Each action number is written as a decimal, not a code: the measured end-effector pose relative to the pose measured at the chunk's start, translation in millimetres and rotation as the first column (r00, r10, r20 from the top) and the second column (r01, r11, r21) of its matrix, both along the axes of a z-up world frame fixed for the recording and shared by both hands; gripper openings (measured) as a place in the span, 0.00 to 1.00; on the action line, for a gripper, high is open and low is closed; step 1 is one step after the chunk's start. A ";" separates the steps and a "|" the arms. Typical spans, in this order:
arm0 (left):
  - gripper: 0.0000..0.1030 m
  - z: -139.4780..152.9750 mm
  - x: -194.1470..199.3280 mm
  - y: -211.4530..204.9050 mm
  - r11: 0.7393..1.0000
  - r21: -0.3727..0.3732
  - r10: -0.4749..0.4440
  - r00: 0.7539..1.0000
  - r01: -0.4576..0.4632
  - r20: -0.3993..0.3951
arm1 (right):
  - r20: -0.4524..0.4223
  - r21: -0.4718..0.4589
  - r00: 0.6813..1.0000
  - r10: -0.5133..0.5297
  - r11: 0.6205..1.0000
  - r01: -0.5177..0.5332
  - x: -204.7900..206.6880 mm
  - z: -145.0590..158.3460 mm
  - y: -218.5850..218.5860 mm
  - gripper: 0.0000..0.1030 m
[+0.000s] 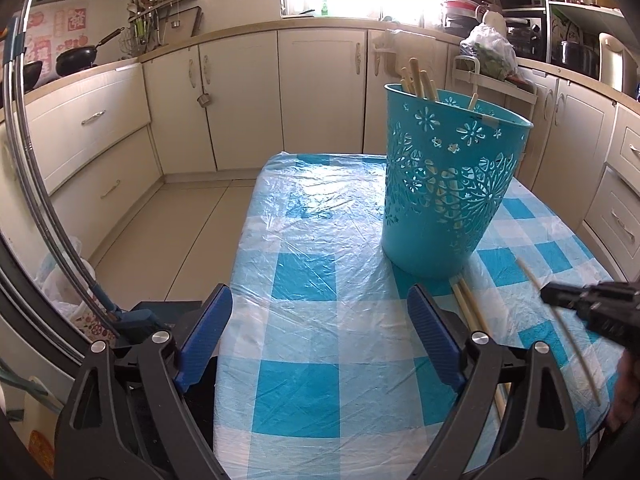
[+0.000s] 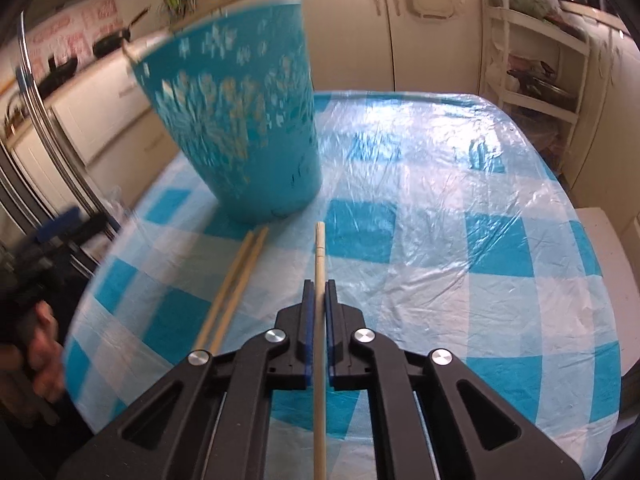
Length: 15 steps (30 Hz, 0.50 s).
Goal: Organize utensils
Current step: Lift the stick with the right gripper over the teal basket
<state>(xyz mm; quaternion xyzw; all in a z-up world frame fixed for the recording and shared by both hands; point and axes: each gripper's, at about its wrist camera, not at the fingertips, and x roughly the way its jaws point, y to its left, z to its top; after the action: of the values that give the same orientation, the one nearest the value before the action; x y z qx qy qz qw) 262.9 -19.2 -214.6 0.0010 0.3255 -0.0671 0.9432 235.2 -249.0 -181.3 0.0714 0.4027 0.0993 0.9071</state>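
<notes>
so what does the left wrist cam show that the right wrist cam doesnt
Only the left wrist view: chopstick tops poking out of the basket, and the left gripper open over the table.
Only the right wrist view: the right gripper shut on one chopstick.
Both: the teal basket, two chopsticks lying by its base, the checked tablecloth.

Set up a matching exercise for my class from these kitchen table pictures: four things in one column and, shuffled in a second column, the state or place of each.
Column 1
1. left hand-held gripper
2. right hand-held gripper
3. turquoise basket
4. pair of chopsticks

Column 2
A. lying on the checked tablecloth in front of the basket
B. shut on a single chopstick
C. open, nothing between its pads
D. standing on the table, chopsticks sticking out of the top

Pairs: 1-C, 2-B, 3-D, 4-A
</notes>
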 end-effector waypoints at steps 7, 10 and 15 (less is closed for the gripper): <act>0.83 -3.2 2.8 1.6 1.000 -0.021 0.003 1.000 -0.003 -0.014 | 0.177 0.198 0.984 -0.002 0.980 -0.034 1.3 86.1 -5.9 0.06; 0.83 -3.7 2.8 1.3 1.000 -0.022 0.003 1.000 -0.004 -0.015 | 0.287 0.244 0.958 -0.008 0.968 -0.065 17.3 124.7 3.8 0.06; 0.83 -5.4 4.0 1.7 1.000 -0.030 0.005 1.000 -0.006 -0.022 | 0.443 0.298 0.895 -0.061 0.951 -0.083 66.7 163.9 25.9 0.06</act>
<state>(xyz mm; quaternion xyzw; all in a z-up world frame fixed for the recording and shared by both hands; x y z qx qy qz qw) 266.9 -17.5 -220.0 -0.0151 0.3348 -0.0693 0.9396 301.8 -223.1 -17.4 0.1853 0.1634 0.1799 0.9521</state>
